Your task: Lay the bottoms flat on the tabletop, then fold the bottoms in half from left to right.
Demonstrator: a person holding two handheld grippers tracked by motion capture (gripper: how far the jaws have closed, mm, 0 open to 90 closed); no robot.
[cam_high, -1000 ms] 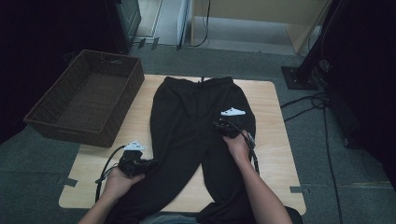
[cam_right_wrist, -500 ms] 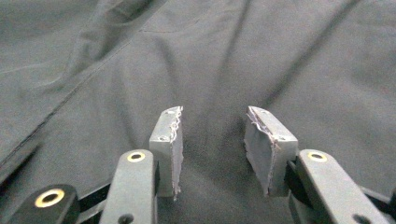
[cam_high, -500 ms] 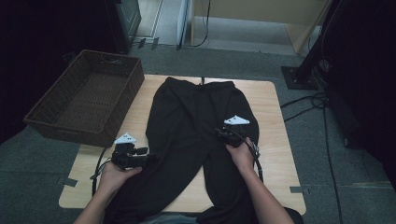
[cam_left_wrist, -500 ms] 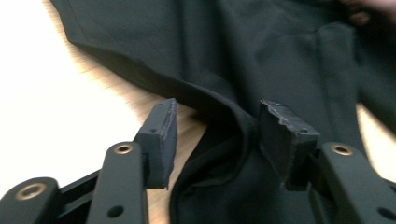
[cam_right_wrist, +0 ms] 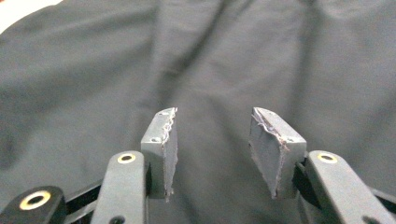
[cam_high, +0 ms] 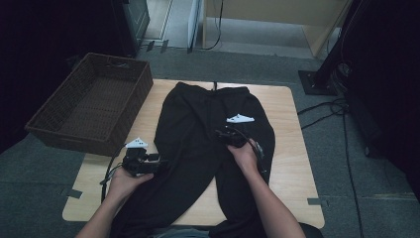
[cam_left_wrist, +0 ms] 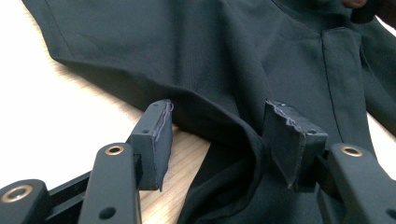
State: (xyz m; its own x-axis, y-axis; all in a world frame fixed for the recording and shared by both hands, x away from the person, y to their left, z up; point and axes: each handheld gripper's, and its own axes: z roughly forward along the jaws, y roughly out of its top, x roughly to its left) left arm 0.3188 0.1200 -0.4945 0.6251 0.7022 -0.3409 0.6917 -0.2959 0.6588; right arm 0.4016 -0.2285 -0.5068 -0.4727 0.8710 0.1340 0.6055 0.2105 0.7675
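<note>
Black trousers point(cam_high: 208, 134), flat on worktop point(cam_high: 292, 163); left gripper point(cam_left_wrist: 217, 135), jaws just opened astride leg hem; right gripper point(cam_right_wrist: 212, 140), jaws parted, empty above cloth; smoothing apparently finished, next needing fresh grip for folding.

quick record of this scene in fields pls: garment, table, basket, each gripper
garment: black fabric trousers spread flat, waistband at the far edge, legs towards the person
table: light wooden tabletop under the trousers
basket: dark brown woven wicker basket at the table's far left corner
left gripper: at the outer edge of a trouser leg, jaws have just been opening; a fold of cloth lies between the fingers, not pinched
right gripper: over the trousers, jaws apart, nothing held
</note>
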